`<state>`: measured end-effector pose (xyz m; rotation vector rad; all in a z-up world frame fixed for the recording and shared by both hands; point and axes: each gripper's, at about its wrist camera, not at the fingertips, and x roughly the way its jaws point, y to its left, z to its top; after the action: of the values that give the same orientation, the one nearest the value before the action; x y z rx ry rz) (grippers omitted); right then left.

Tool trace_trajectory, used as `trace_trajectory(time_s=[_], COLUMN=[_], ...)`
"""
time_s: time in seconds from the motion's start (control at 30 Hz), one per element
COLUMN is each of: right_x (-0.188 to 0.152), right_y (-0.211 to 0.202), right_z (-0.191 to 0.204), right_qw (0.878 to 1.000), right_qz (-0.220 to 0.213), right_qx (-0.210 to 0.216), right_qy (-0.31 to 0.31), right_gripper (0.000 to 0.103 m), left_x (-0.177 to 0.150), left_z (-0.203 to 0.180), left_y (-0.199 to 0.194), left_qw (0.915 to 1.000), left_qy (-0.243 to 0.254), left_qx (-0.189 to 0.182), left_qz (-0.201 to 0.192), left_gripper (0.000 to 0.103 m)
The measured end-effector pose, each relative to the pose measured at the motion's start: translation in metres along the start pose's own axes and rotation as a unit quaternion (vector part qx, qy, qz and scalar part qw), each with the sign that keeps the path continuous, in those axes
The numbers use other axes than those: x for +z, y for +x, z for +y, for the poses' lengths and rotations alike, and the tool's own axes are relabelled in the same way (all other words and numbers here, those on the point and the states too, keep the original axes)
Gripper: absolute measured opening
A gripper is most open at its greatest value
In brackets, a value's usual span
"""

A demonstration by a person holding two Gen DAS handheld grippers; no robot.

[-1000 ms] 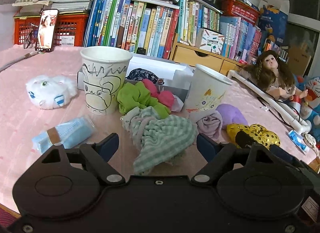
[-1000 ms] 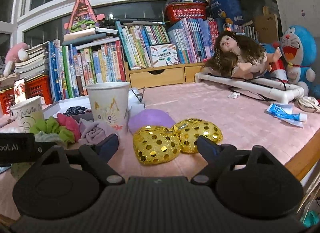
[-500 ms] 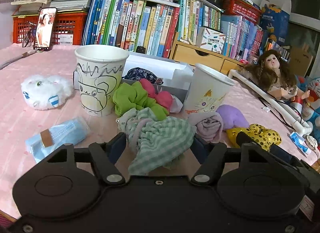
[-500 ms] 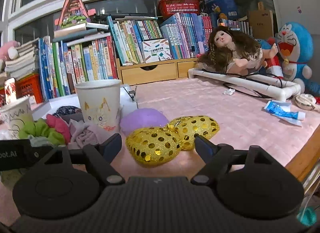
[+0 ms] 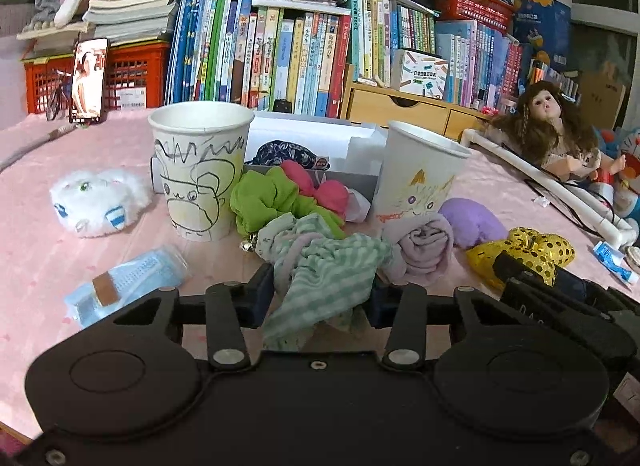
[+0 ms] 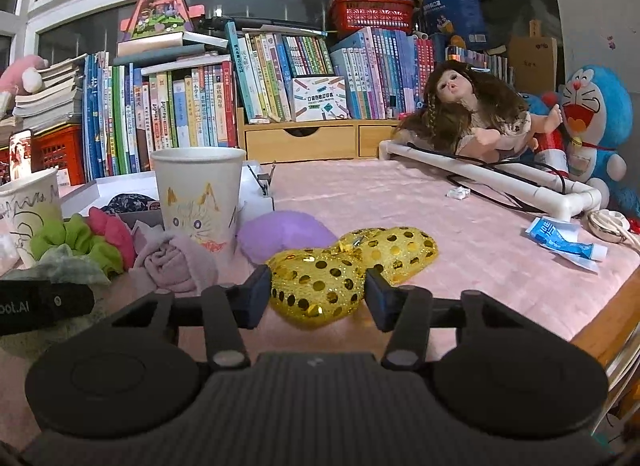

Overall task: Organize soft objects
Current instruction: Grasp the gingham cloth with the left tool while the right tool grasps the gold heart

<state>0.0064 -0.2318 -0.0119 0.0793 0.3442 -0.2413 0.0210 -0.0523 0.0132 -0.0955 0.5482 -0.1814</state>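
Note:
In the left wrist view my left gripper [image 5: 320, 300] has closed its fingers against a green striped cloth [image 5: 320, 266] on the pink table. Behind it lie a green scrunchie [image 5: 264, 201], a pink scrunchie [image 5: 324, 189], a mauve rolled cloth [image 5: 420, 242] and a purple soft pad [image 5: 472, 221]. In the right wrist view my right gripper [image 6: 316, 298] has its fingers against the near gold sequined heart [image 6: 316, 286]; a second gold heart [image 6: 400, 246] lies behind it. Two drawn-on paper cups [image 5: 200, 165] [image 6: 198, 193] stand near.
A white plush toy [image 5: 96, 201] and a blue mask pack [image 5: 128, 286] lie at left. A white box [image 5: 316, 137] sits behind the cups. A doll [image 6: 472, 113], white pipe frame [image 6: 500, 181], toothpaste tube [image 6: 560, 238] and table edge [image 6: 608, 330] are at right. Books line the back.
Both grippers moved forward and narrowed. The left fingers closed in on the green striped cloth; the right fingers closed in on the near gold heart.

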Motion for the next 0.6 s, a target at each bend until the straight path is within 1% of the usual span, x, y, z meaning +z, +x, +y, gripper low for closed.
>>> trace_trajectory(time_s=[0.17, 0.3, 0.6], right_x=[0.002, 0.005, 0.016], right_y=[-0.002, -0.005, -0.011], right_z=[-0.003, -0.006, -0.014], right_qw=[1.0, 1.0, 0.999], right_qz=[-0.004, -0.007, -0.025], right_qx=[0.001, 0.005, 0.016], right_qy=[-0.001, 0.004, 0.015], right_gripper=[0.046, 0.044, 0.043], left_x=[0.003, 0.007, 0.017], left_z=[-0.002, -0.002, -0.001], left_y=[-0.005, -0.008, -0.017], left_qw=[0.9999, 0.9998, 0.9996], left_qy=[0.015, 0.016, 0.017], left_qx=[-0.003, -0.003, -0.008], left_qz=[-0.008, -0.01, -0.019], left_gripper=[0.042, 0.041, 0.041])
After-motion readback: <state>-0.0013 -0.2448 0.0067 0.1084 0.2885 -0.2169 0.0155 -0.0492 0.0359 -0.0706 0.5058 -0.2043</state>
